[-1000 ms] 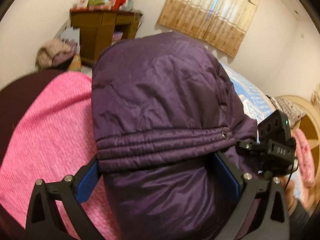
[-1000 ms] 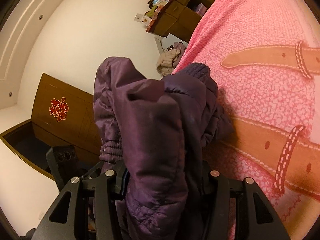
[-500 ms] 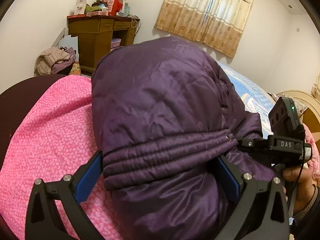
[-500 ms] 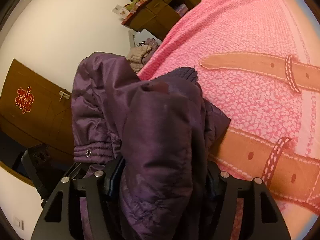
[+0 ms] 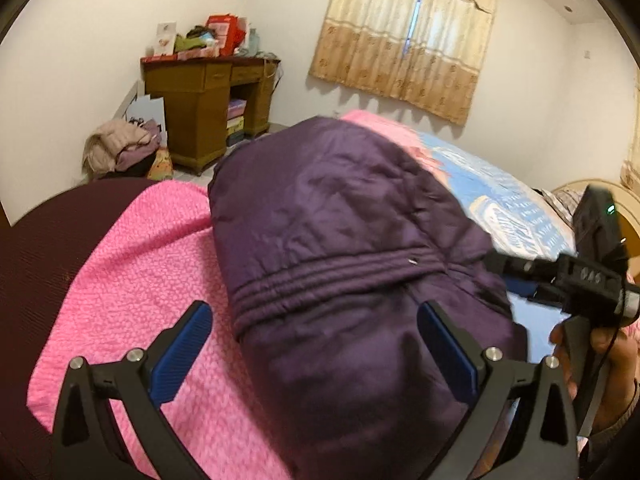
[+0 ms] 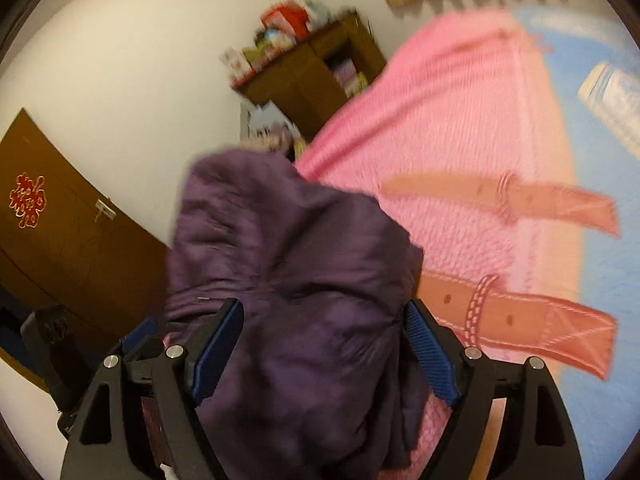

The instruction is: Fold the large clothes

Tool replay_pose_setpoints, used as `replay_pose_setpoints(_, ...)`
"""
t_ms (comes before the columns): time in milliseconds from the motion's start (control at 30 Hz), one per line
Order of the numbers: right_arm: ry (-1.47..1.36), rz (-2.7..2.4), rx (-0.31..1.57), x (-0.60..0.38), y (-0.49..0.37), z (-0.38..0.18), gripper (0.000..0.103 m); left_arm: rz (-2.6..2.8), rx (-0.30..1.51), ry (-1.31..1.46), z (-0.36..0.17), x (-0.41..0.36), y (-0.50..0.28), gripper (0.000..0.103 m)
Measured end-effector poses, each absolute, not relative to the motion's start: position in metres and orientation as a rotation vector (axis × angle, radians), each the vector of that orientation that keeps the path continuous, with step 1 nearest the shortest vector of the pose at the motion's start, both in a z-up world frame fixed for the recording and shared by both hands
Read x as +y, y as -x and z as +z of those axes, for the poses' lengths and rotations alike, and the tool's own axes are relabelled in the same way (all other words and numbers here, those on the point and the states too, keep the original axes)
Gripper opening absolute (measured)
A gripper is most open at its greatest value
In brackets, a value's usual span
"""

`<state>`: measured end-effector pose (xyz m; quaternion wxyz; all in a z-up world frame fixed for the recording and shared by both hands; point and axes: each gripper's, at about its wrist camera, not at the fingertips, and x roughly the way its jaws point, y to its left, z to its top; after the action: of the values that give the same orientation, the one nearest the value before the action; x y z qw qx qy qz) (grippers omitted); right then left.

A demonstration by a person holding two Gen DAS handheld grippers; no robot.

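purple jacket (image 5: 340, 248) lies bunched on the pink blanket (image 5: 132, 280). left gripper (image 5: 316, 340) stands spread wide above that blanket, left pad clear of the jacket. right gripper (image 6: 324, 344) has just been opening, its jaws apart around the jacket's folds.

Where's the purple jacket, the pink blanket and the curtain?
jacket (image 5: 328, 216), left wrist view, on its smooth upper back.
blanket (image 5: 152, 264), left wrist view, bare patch left of the jacket.
curtain (image 5: 404, 36), left wrist view, middle of the cloth.
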<state>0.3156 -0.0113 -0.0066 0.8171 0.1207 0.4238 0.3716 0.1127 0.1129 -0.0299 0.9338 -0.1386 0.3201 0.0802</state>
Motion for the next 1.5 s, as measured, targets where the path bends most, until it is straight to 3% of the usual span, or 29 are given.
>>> replay_pose_setpoints(400, -0.025, 0.745, 0.568, -0.029, -0.201, 0.067, 0.086, 0.112, 0.538, 0.234, 0.014, 0.087, -0.076, 0.103)
replay_pose_setpoints(1500, -0.043, 0.756, 0.529, -0.044, -0.193, 0.073, 0.086, 0.155, 0.580, 0.132, 0.010, 0.072, -0.081, 0.103)
